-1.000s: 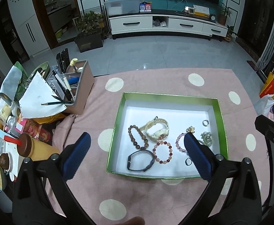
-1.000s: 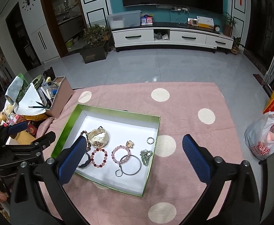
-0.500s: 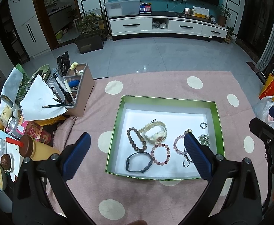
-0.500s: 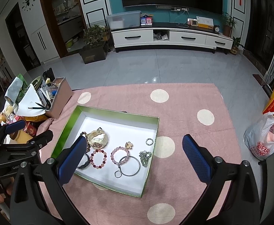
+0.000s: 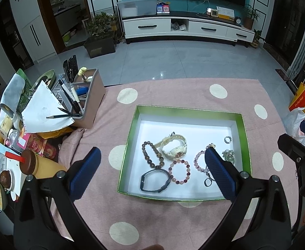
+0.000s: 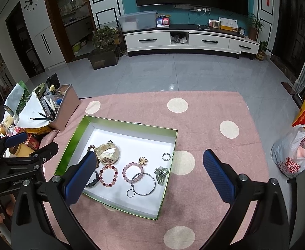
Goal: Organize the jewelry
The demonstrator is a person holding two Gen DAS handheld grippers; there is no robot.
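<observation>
A green-rimmed white box (image 5: 133, 137) (image 6: 169, 177) sits on the pink dotted cloth. In it lie a cream watch (image 5: 174, 146) (image 6: 107, 153), a brown bead bracelet (image 5: 152, 154), a black band (image 5: 155, 180), a red bead bracelet (image 5: 179, 171) (image 6: 108, 173), a pink bead bracelet (image 6: 132, 171), a metal bangle (image 6: 144, 184), a ring (image 5: 227, 139) (image 6: 166, 156) and a green trinket (image 6: 161, 174). My left gripper (image 5: 152, 162) is open and empty above the box's near side. My right gripper (image 6: 149, 166) is open and empty above the box's right part.
A brown desk organizer (image 5: 89, 95) with pens and paper stands left of the box. Snack packets, a drink cup (image 5: 33, 164) and food crowd the far left. A plastic bag (image 6: 294, 156) lies on the floor to the right.
Both grippers have drawn back and up slightly, so the box sits a little smaller and lower in both views. Nothing was taken hold of.
</observation>
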